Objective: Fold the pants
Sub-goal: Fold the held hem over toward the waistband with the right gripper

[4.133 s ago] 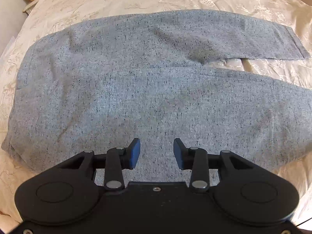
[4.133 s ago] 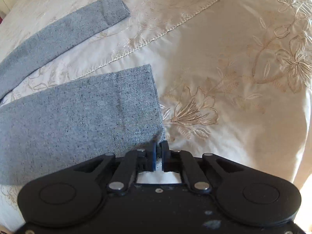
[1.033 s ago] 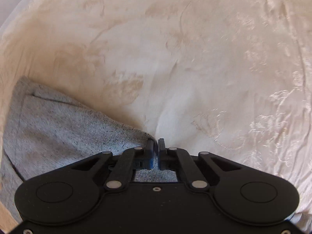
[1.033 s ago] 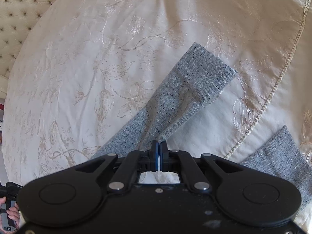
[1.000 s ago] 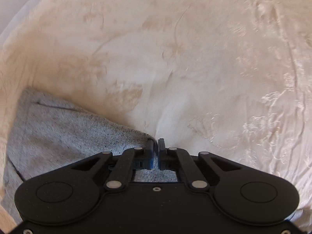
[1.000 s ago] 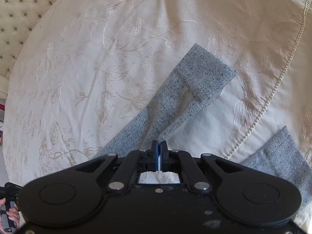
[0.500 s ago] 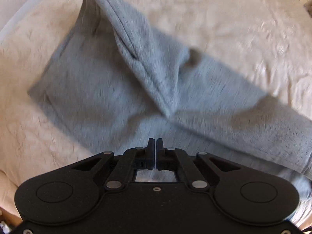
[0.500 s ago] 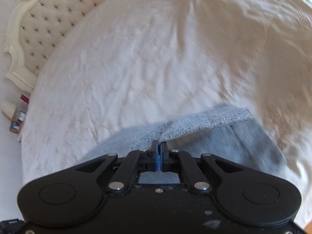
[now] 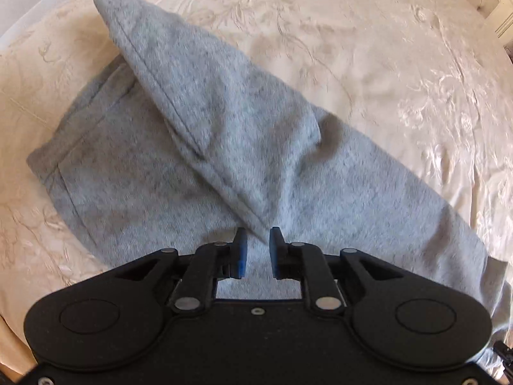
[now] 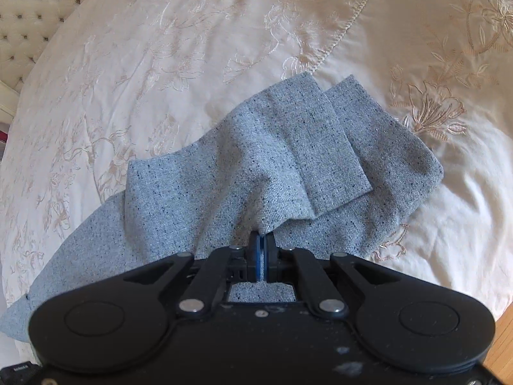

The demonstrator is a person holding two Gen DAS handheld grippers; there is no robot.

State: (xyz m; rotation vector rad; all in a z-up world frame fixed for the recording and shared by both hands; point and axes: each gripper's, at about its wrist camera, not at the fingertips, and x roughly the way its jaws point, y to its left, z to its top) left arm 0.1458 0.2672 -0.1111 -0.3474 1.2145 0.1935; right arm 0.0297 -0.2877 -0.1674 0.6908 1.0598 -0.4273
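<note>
The grey speckled pants [image 9: 198, 147] lie on the cream bedspread with the waist part folded over itself into a rumpled flap. My left gripper [image 9: 257, 250] is open just above the flap's lower corner, holding nothing. In the right wrist view the two leg ends [image 10: 307, 147] lie one over the other, roughly aligned. My right gripper [image 10: 262, 250] is shut on a pinch of the upper leg's cloth near its hem.
The embroidered cream bedspread [image 10: 160, 48] spreads all around the pants. A tufted headboard [image 10: 29, 9] stands at the far left in the right wrist view. A wooden floor strip [image 10: 503, 330] shows past the bed's edge at the lower right.
Both grippers carried one half of the pants over onto the other half. My left gripper has opened and let go of the waist; my right stays shut on the leg.
</note>
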